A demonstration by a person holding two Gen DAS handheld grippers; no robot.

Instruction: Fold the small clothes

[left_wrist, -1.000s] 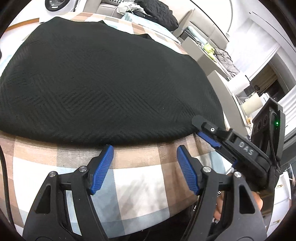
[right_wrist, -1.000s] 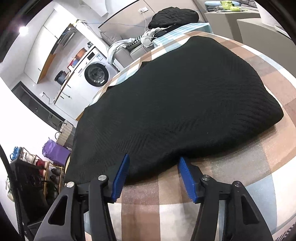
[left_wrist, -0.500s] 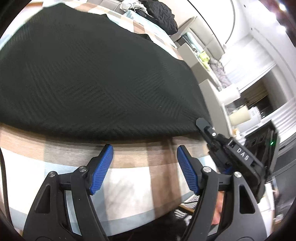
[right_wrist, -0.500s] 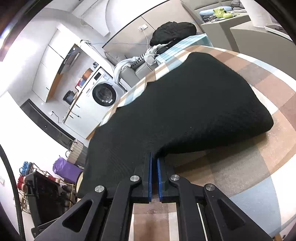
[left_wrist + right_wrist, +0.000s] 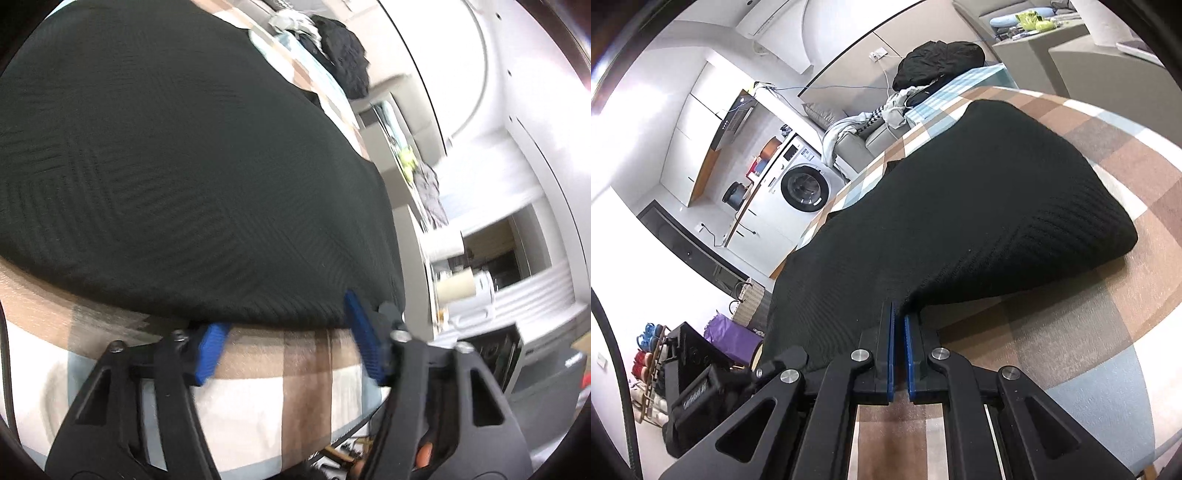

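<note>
A black knit garment [image 5: 177, 166] lies spread on a table with a checked cloth [image 5: 258, 398]. My left gripper [image 5: 284, 317] has reached the garment's near hem close to its right corner. Its jaws are closing, and the hem lies between the blue pads [image 5: 210, 350], which do not press on it. In the right wrist view the same garment [image 5: 979, 206] fills the middle. My right gripper [image 5: 899, 321] is shut on the near hem, and the fabric rises in a small ridge at the pinch.
The table's near edge runs just below my left gripper. Beyond the far edge a sofa [image 5: 857, 140] holds a pile of clothes and a black bundle [image 5: 938, 62]. A washing machine [image 5: 803, 188] stands at the left, with a shoe rack [image 5: 646, 354] on the floor below it.
My right gripper went from open around the hem to shut on it and raised it slightly. My left gripper rolled, moved forward onto the hem, and its jaws narrowed.
</note>
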